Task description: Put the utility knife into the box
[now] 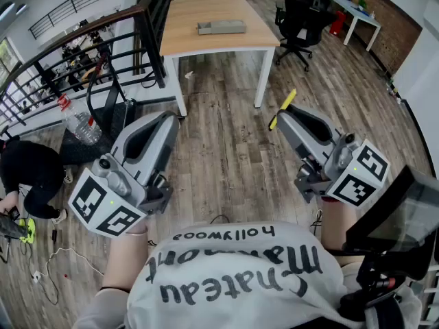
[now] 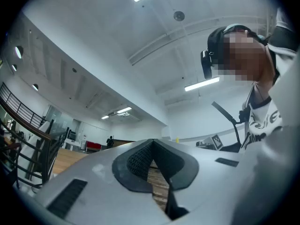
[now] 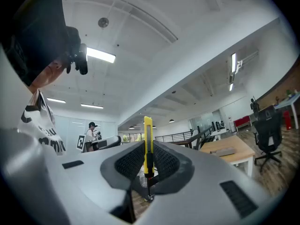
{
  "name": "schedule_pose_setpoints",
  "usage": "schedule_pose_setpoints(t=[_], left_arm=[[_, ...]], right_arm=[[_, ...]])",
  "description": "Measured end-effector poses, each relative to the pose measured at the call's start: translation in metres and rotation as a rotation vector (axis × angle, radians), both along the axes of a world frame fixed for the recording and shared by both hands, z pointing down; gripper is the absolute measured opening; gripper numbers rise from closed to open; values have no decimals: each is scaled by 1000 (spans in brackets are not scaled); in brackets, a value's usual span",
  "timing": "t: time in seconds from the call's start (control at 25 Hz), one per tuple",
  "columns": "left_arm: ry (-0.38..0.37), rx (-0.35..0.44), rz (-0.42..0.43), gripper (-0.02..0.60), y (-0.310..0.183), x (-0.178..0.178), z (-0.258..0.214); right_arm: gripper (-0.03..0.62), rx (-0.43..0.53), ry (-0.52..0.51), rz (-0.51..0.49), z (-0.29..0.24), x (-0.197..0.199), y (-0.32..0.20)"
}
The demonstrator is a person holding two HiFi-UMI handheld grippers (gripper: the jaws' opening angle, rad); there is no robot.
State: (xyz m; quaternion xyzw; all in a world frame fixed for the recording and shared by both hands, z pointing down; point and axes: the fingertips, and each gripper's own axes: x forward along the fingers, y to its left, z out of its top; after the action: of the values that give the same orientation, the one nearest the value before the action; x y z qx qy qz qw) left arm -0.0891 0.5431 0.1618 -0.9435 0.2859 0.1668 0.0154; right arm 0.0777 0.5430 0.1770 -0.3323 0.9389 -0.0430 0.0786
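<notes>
Pinching the utility knife [image 3: 148, 144], right tongs [image 3: 147, 167] hang far from the box [image 1: 221, 27].

White T-shirt [image 1: 233, 300]: black lettering, upside down in head view, reads "Chateau", partly creased "Marmont", and smaller "hollywood" at the shirt's far edge.

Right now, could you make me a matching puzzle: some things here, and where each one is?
1 utility knife
2 box
3 office chair
4 plastic bottle

a on the floor by the railing
b on the wooden table
c on the floor beside that table
d clamped in the right hand-held gripper

Pairs: 1-d, 2-b, 3-c, 4-a
</notes>
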Motion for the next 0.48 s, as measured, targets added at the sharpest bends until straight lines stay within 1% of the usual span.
schedule_pose_setpoints(t=[0.24,0.48], left_arm=[[-7,7,12,6,-9,-5,4],[-3,-10,14,6,-15,-14,11]], right_arm=[[57,-1,7,-1,5,-9,-11],[55,-14,10,-4,11,-19,-19]])
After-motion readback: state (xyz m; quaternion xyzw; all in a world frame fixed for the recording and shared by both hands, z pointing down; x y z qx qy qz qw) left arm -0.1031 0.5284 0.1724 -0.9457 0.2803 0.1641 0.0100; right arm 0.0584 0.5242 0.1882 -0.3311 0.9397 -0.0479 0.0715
